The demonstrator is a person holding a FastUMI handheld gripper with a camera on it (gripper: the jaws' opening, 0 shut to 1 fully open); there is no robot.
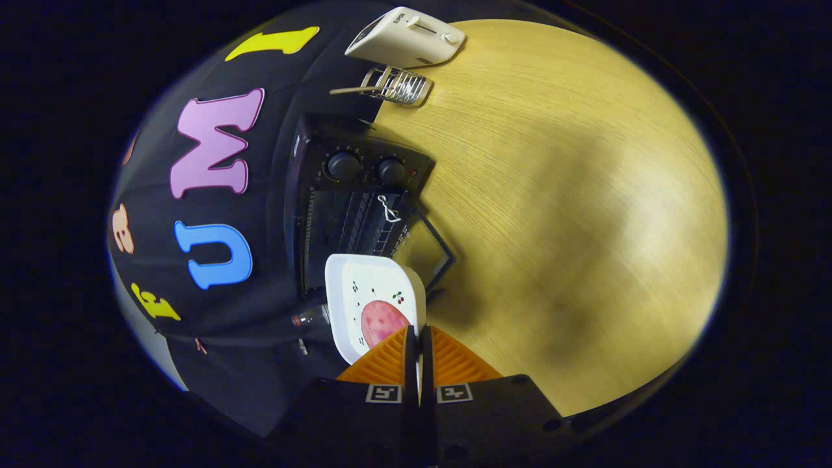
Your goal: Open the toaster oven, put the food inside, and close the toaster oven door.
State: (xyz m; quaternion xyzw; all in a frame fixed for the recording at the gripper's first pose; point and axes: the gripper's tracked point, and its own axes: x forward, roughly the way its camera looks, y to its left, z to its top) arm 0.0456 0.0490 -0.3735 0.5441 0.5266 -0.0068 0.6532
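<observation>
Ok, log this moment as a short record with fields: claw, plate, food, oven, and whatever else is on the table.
claw: claw shut on the plate's near rim
plate: white plate, lifted, just in front of the oven's opening
food: pink round slice on the plate, just ahead of the fingers
oven: black oven, door open and folded down
table: wooden table
other items: white toaster and a wire rack beyond the oven

A: Illumination status?
B: Overhead light; desk (585, 195) bright, with soft mottled shadows right of centre. Toaster oven (357, 201) interior dim.
A: Image quality?
B: Sharp at centre; strong fisheye curvature and slight softness toward the edges.
</observation>
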